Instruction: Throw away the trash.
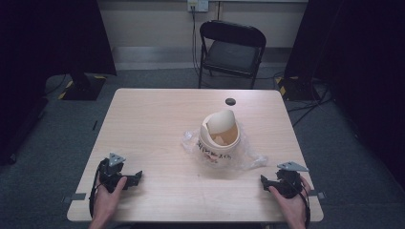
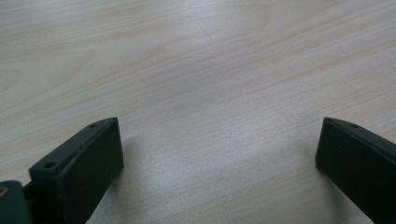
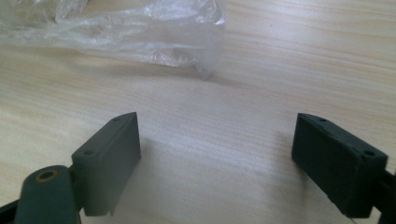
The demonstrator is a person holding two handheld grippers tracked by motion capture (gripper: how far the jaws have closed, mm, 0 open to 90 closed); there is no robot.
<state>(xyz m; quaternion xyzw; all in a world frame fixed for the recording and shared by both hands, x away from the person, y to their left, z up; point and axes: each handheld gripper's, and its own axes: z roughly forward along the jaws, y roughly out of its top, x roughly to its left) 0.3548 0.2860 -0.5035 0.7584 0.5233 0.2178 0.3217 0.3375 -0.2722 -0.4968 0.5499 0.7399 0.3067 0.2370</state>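
**Both tongs released, bin between them**

Left gripper (image 1: 136,178) and right gripper (image 1: 264,181) rest on pale woodgrain table (image 1: 157,119), jaws wide, empty; cream round swing-lid bin (image 1: 218,138) stands between and beyond them; crinkled clear plastic bag (image 3: 140,32) under bin, near right gripper.

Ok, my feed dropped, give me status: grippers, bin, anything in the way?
Left gripper open, empty, near table edge. Right gripper open, empty. Cream bin upright mid-table, on clear plastic bag. Nothing between grippers and bin.
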